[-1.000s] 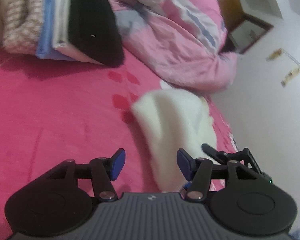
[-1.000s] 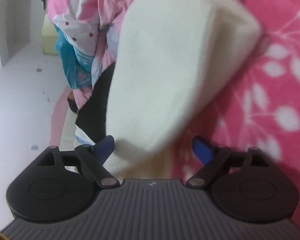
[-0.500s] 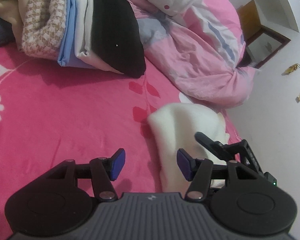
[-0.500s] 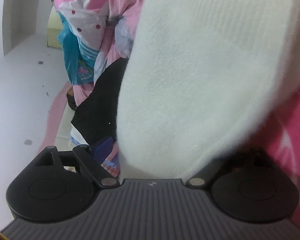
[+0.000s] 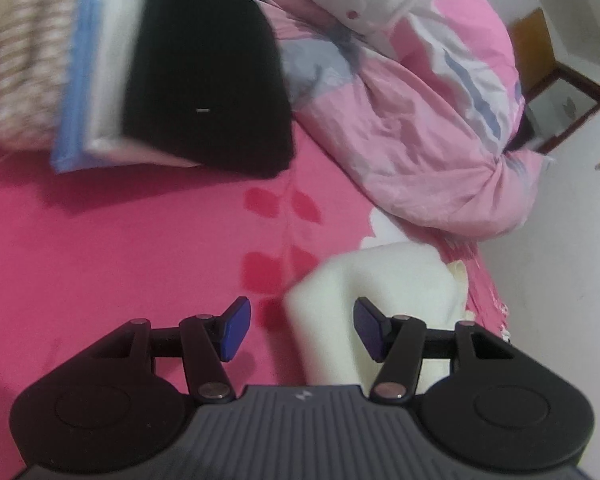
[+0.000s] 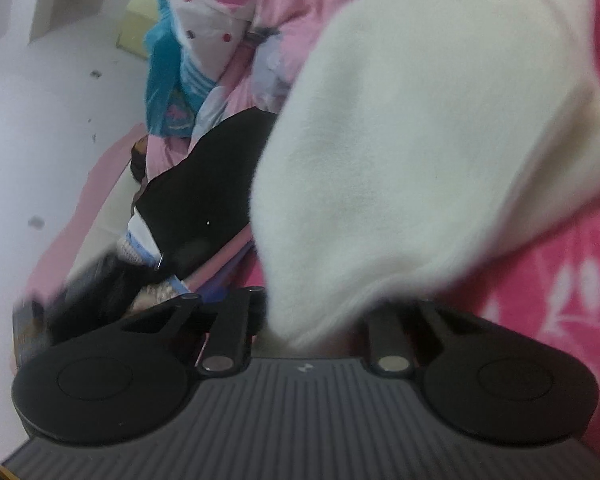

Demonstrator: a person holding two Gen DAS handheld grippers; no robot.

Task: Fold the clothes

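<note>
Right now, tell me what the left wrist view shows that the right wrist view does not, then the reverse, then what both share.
Only the left wrist view shows the left gripper, its blue fingers apart with nothing pressed between them, and a wooden frame on the floor. Only the right wrist view shows the right gripper closing on the white garment, which hides its fingertips. Both show that white garment, the black folded garment, the pink quilt and the pink bedsheet.

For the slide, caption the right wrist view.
Right gripper closing on a folded cream garment above the pink bedsheet, stacked clothes behind.
</note>
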